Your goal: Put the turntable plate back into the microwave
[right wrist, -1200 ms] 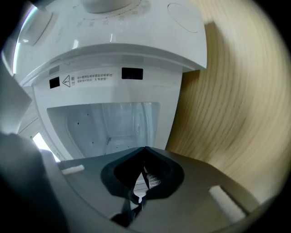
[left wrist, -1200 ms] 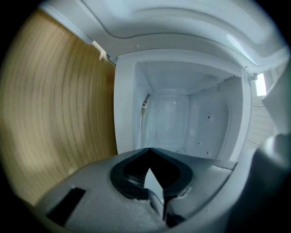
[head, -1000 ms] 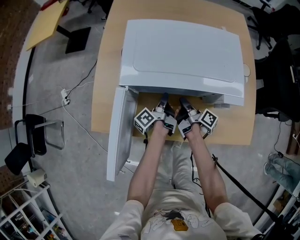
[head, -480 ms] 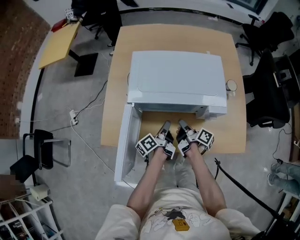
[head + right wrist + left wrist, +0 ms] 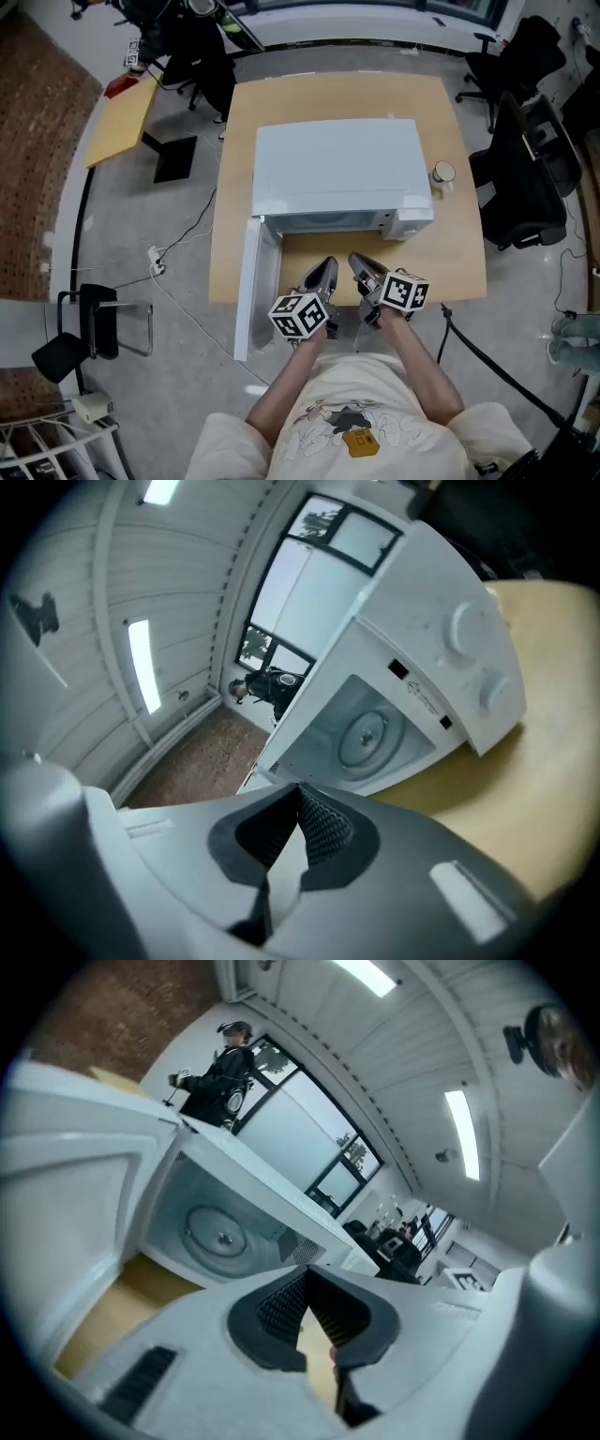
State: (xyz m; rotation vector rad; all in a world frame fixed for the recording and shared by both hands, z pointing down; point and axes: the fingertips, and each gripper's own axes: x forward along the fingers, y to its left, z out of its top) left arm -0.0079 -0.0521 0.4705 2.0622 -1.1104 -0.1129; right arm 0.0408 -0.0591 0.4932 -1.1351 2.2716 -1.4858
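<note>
The white microwave (image 5: 337, 169) stands on a wooden table (image 5: 455, 258) with its door (image 5: 246, 291) swung open to the left. The round turntable plate (image 5: 217, 1234) lies flat on the cavity floor and also shows in the right gripper view (image 5: 364, 735). My left gripper (image 5: 323, 270) and right gripper (image 5: 360, 263) hover side by side over the table's near edge, in front of the open cavity and clear of it. The left gripper (image 5: 305, 1274) has its jaws shut with nothing between them. The right gripper (image 5: 300, 789) is shut and empty too.
A small cup (image 5: 442, 173) sits on the table just right of the microwave. Dark office chairs (image 5: 525, 178) stand to the right, and a cable (image 5: 178, 300) runs across the floor on the left. Far off stands a person in dark clothes (image 5: 220, 1068).
Both grippers have drawn back out of the microwave's opening toward the near table edge, rising and rolling as they came. The plate stays inside.
</note>
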